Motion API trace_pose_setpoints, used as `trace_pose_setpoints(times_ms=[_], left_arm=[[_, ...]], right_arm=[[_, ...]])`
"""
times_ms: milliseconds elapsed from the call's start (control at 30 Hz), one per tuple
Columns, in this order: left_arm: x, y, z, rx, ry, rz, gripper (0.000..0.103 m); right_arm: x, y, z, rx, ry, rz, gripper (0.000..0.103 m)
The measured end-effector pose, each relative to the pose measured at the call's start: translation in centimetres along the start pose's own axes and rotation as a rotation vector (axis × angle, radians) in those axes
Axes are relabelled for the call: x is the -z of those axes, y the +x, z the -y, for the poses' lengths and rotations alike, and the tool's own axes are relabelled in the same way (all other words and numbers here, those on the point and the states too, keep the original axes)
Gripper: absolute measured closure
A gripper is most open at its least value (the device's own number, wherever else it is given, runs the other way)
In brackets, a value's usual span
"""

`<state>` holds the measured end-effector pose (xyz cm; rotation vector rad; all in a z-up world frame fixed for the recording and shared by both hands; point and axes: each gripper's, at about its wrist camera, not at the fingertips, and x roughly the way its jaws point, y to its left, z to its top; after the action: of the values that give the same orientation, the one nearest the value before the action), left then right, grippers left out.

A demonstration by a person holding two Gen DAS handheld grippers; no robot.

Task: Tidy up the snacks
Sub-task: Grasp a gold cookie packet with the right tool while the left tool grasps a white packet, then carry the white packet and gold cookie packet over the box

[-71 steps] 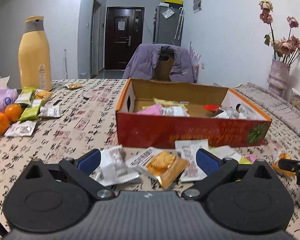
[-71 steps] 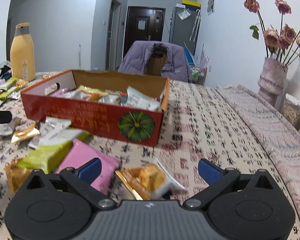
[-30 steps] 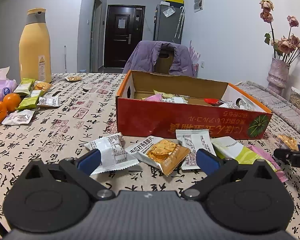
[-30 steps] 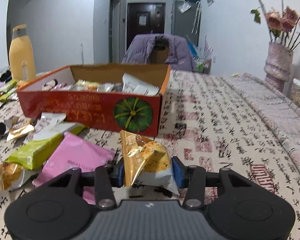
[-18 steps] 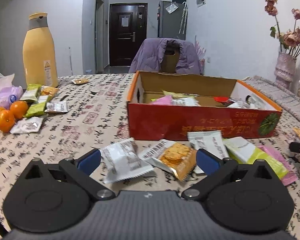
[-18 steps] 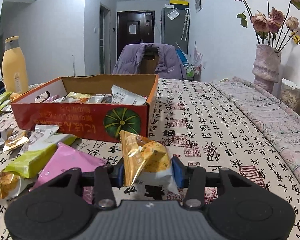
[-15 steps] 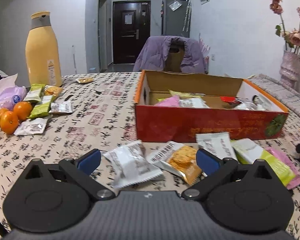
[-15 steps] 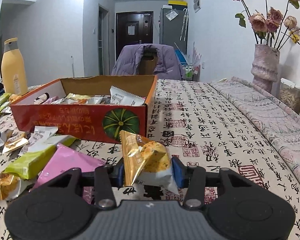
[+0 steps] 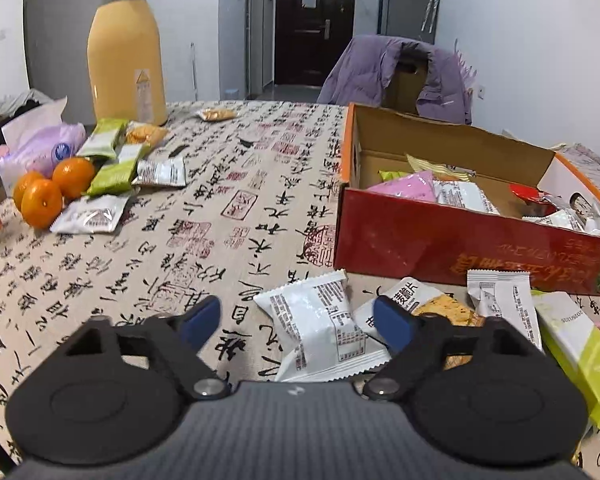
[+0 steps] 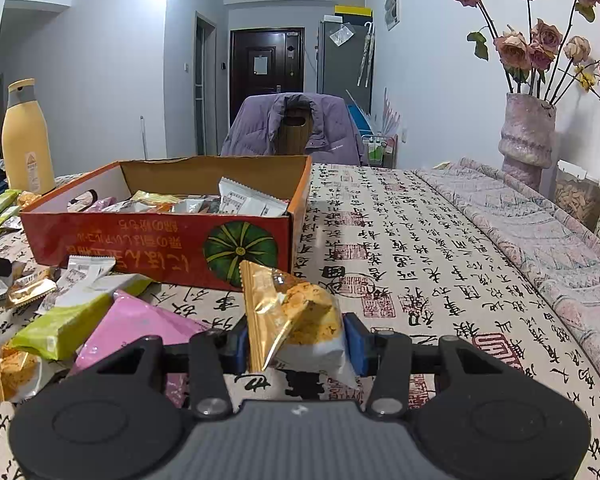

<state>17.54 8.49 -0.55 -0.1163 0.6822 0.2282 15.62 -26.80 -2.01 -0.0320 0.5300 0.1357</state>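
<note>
Left wrist view. The left gripper (image 9: 296,322) is held spread wide over the table (image 9: 204,236), nothing being grasped. A white packet (image 9: 320,324) is seen lying flat between the blue fingertips (image 9: 200,318), nearer the one at 3 o'clock; whether it is touched by that tip cannot be told. A cracker packet (image 9: 436,310) is partly hidden behind that tip, and a second white packet (image 9: 504,300) and a green packet (image 9: 580,352) are lying further toward 3 o'clock. The red box (image 9: 460,248) is placed at 2 o'clock, open-topped, with several snacks (image 9: 456,192) inside. At 10 o'clock, oranges (image 9: 48,192) and more wrappers (image 9: 116,168) are grouped near a yellow bottle (image 9: 126,52).

Right wrist view. The right gripper (image 10: 296,338) is clenched on a gold packet (image 10: 292,316), which is held upright between the blue pads (image 10: 354,342) and is raised clear of the cloth. The box (image 10: 160,240) is seen just beyond at 11 o'clock, its pumpkin print facing the camera. A pink packet (image 10: 140,328) and a green one (image 10: 68,324) are lying at 9 o'clock on the table (image 10: 420,264), with a small gold packet (image 10: 30,286) further out. A vase (image 10: 528,136) of roses is placed at 2 o'clock.
</note>
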Motion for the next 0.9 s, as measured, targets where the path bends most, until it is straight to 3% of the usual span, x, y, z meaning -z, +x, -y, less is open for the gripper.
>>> trace_pose_setpoints(times_ms=[133,300,900], left_arm=[[0.1,0.5,-0.1,0.011,-0.02,-0.017,0.033],[0.3,0.9,-0.1,0.035,-0.021,-0.037,0.057],[0.5,-0.5,-0.3,0.051,-0.007,0.014,0.061]], right_arm=[[0.0,0.0,0.0,0.001,-0.001,-0.001,0.058],[0.0,0.0,-0.1,0.001,-0.004,-0.003,0.058],[0.1,-0.3,-0.4,0.016,-0.02,0.012,0.058]])
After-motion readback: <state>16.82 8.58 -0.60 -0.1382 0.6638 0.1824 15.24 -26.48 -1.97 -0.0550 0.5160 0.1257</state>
